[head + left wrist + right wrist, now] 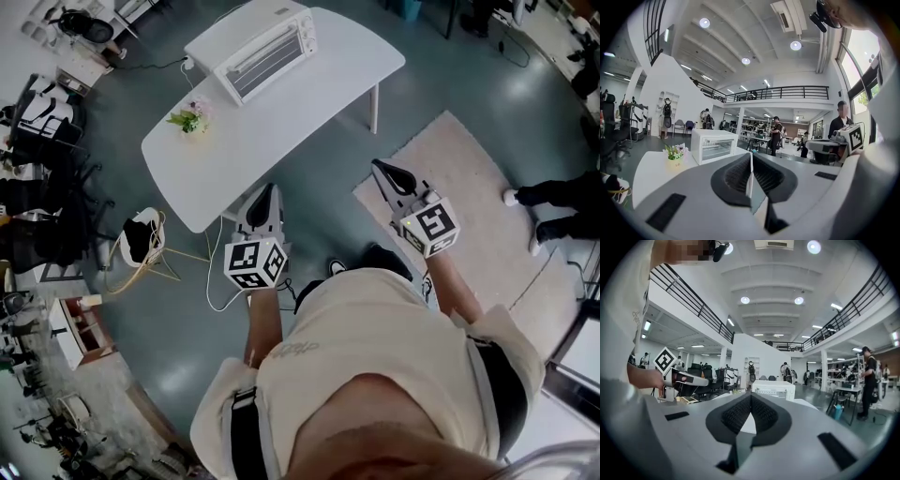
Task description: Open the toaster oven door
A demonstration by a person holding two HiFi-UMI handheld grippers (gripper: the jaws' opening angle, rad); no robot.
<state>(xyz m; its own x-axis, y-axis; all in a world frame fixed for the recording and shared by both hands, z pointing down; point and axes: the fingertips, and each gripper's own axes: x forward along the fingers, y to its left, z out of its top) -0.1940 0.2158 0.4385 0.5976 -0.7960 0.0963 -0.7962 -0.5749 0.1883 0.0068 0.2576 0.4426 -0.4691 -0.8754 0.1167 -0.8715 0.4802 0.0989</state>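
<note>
The toaster oven (262, 52) stands at the far end of the white table (309, 103), with its door shut. I judge the body light enough to slide, so I would take the door by its top edge. My left gripper (270, 192) and right gripper (382, 171) both have their jaws together on nothing, well apart from it.

Toaster oven (263, 52) x1, table (300, 112) x1, flower pot (190, 119) x1 upper left, rug (469, 178) x1; grippers x2: L gripper (271, 188), R gripper (381, 167).
</note>
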